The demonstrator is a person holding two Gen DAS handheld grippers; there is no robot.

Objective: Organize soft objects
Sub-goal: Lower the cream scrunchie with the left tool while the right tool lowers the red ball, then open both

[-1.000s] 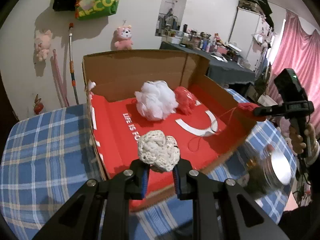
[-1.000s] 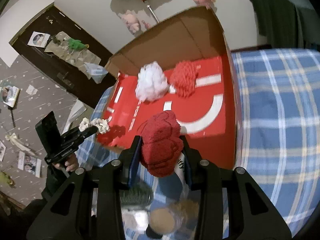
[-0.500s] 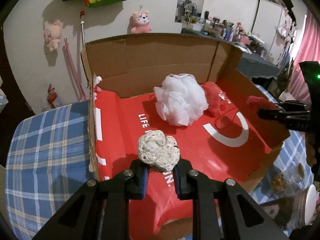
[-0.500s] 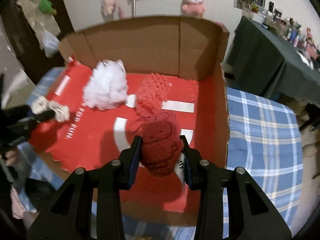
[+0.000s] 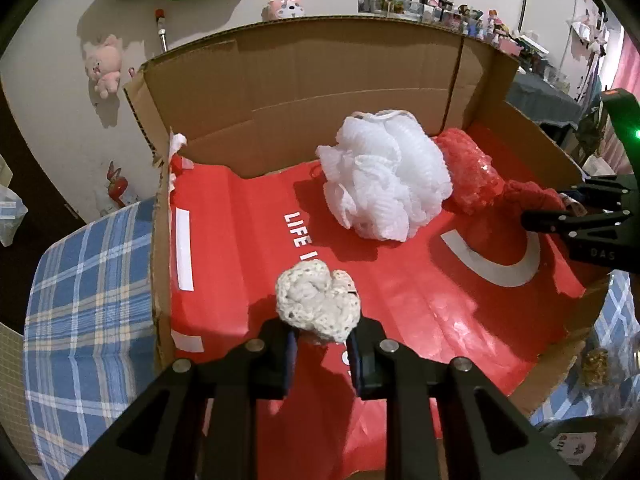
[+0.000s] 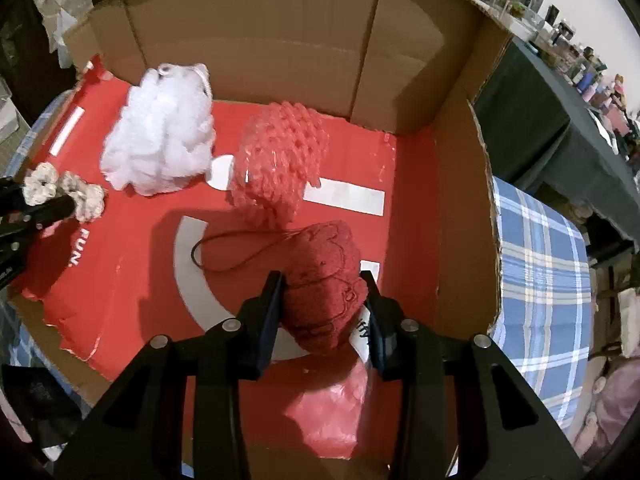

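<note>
Our left tool pinches a cream crochet puff; our right tool squeezes a red knit ball, probably light and squishy, best held mid-bulge.

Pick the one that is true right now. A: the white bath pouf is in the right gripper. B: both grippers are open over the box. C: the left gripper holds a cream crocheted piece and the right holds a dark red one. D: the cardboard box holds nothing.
C: the left gripper is clamped on the cream crocheted piece, and the right gripper on the dark red piece, both over the cardboard box.
</note>
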